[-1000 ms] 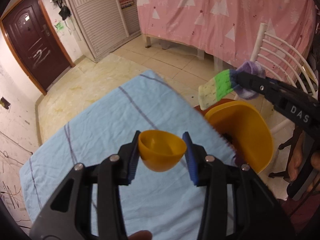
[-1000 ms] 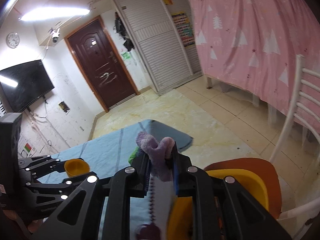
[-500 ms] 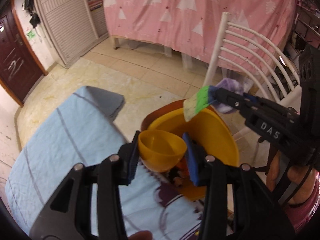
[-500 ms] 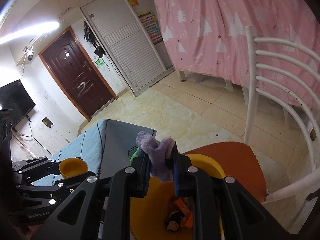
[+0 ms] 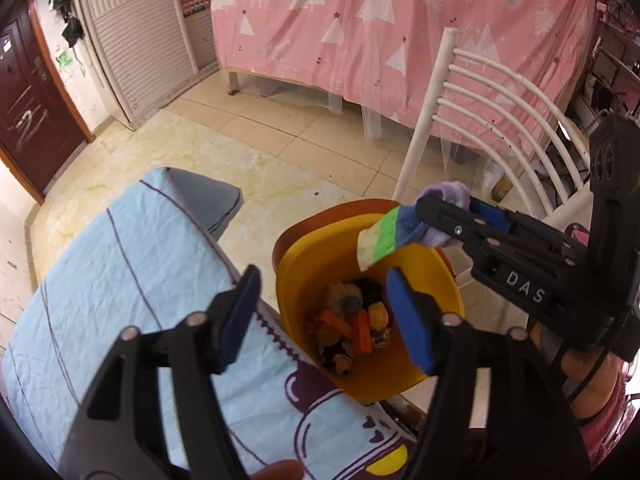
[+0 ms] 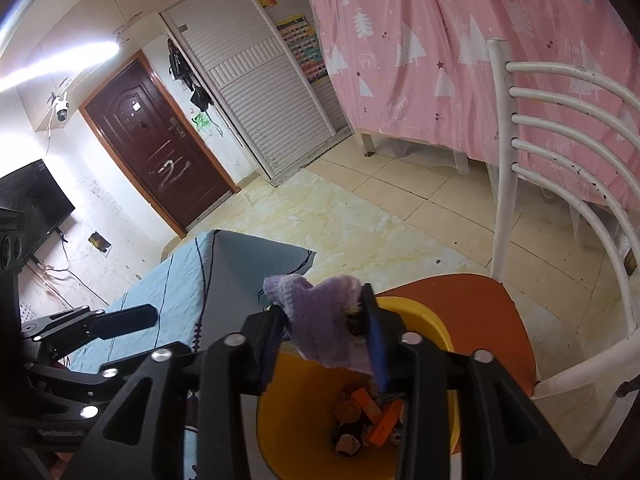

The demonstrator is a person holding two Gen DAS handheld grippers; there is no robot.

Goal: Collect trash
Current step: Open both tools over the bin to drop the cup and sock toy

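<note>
A yellow bin (image 5: 304,264) stands on an orange chair seat (image 6: 472,304) beside the table. It holds several bits of orange and brown trash (image 5: 352,324). My left gripper (image 5: 324,312) is open and empty above the bin's near rim. My right gripper (image 6: 324,332) is shut on a purple, green and white sock (image 6: 328,320) and holds it over the bin (image 6: 424,320). In the left wrist view the sock (image 5: 396,232) hangs over the bin's far rim.
A table with a light blue cloth (image 5: 120,280) lies left of the bin. A white chair back (image 5: 500,92) rises behind it. A pink curtain (image 5: 400,32), a shutter door and a dark door stand farther back on the tiled floor.
My left gripper swung from the table to over the bin and opened; the small yellow cup it held is gone from its jaws. My right gripper moved over the bin with the sock.
</note>
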